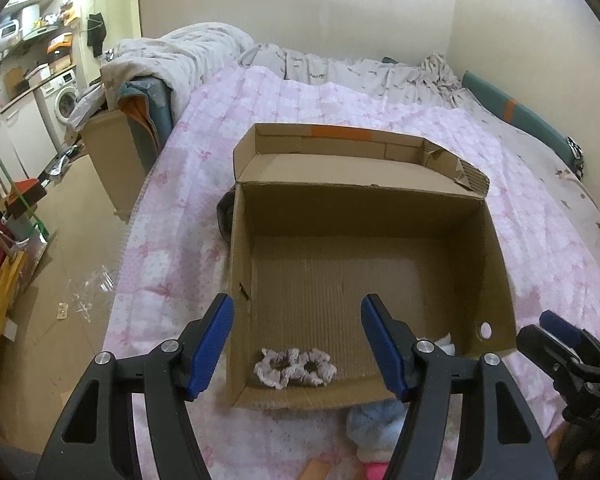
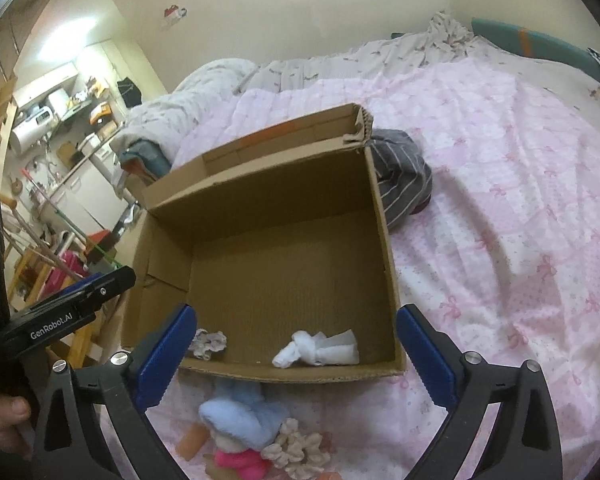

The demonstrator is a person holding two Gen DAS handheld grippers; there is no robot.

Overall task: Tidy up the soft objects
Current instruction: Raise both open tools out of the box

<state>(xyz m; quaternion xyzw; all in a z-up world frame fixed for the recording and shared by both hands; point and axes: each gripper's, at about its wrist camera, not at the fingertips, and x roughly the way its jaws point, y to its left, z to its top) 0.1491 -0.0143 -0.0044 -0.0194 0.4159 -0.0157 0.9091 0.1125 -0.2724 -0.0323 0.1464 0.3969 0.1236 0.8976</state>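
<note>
Hovering: right gripper [image 2: 296,356] over white cloth [image 2: 320,350] | maybe apart

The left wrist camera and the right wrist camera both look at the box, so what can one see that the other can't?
Only the left wrist view shows both pale pink frilly scrunchies fully, in the box's near-left corner, and a white washing machine.

Only the right wrist view shows the knotted white cloth clearly, a grey striped garment beside the box, and a beige frilly scrunchie on the bed.

Both show the open brown cardboard box on the pink quilted bedspread, the fluffy light-blue toy before it, and open grippers: left gripper, right gripper.
</note>
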